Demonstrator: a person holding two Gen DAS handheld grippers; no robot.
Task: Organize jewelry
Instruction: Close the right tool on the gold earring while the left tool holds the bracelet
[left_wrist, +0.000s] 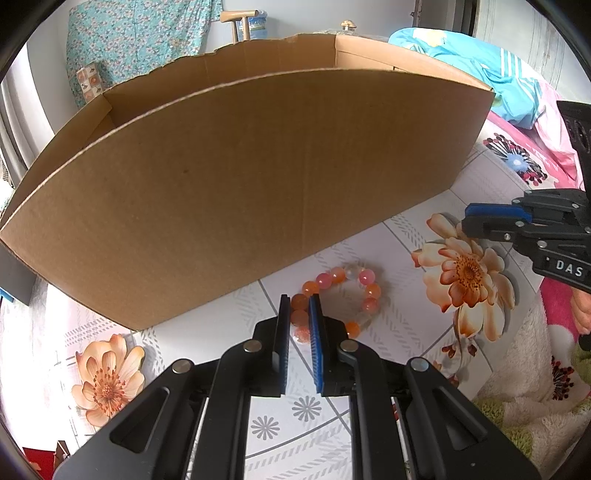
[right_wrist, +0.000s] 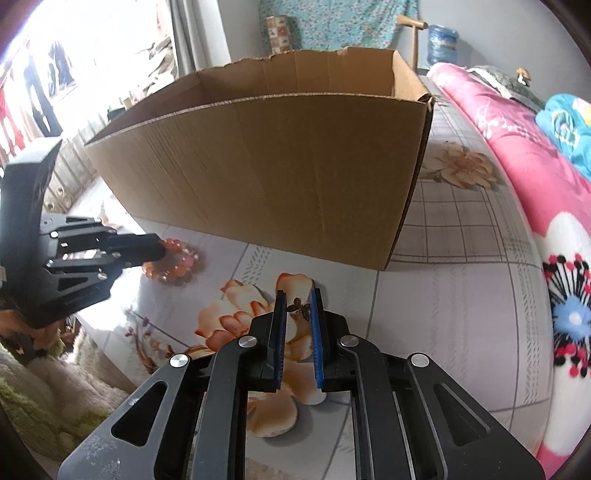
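A bracelet of orange and pink beads (left_wrist: 341, 295) lies on the flowered cloth just in front of a cardboard box (left_wrist: 240, 192). My left gripper (left_wrist: 299, 301) has its jaws around the bracelet's left side, with beads between the fingers. In the right wrist view the left gripper (right_wrist: 160, 251) meets the bracelet (right_wrist: 177, 264) at the left. My right gripper (right_wrist: 298, 297) stands with its jaws narrowly apart around a small dark butterfly charm (right_wrist: 301, 308) on the cloth. It also shows in the left wrist view (left_wrist: 469, 218) at the right.
The box (right_wrist: 277, 184) is open-topped with a torn back rim. The flowered tablecloth (left_wrist: 469, 269) covers the surface. Pink and blue bedding (right_wrist: 517, 122) lies at the right and a fluffy cream rug (right_wrist: 48, 376) at the near left.
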